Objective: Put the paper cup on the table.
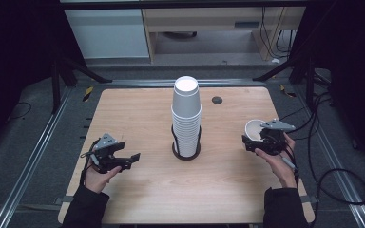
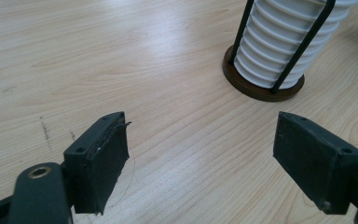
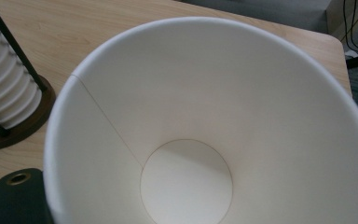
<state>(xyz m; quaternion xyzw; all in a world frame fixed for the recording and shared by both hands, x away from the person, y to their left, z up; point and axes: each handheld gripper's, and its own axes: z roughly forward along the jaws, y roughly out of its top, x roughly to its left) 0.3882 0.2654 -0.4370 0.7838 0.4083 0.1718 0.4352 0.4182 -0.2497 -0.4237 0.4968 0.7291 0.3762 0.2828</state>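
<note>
On my left, the left gripper (image 1: pixel 132 158) hangs low over the table (image 1: pixel 138 109) with its jaws spread wide and nothing between them; in the left gripper view I see bare wood between the two black pads (image 2: pixel 103 163), and the holder's base (image 2: pixel 261 88) further ahead to the right. This hand looks idle to me, waiting its turn.

In the middle stands the stack of cups (image 1: pixel 187 116), nested mouth-down in a wire holder (image 1: pixel 186 151) with a dark round base. The stack is tall and upright, well apart from both grippers.

On my right, the right gripper (image 1: pixel 253 142) has a single paper cup (image 1: pixel 255 128) gripped by its wall, one jaw inside and one outside as far as I can judge; the jaws sit narrow on the thin paper. The right gripper view looks straight into the cup (image 3: pixel 205 130), mouth towards the camera, bottom disc plain to see, with the stack at the left edge. The cup is near the table's right side, tipped rather than upright.

I judge the step in hand to be carrying one cup taken from the stack to a spot on the right. Next I would level the cup, lower it until its bottom meets the wood, then ease the jaws apart without dragging the light paper over.
</note>
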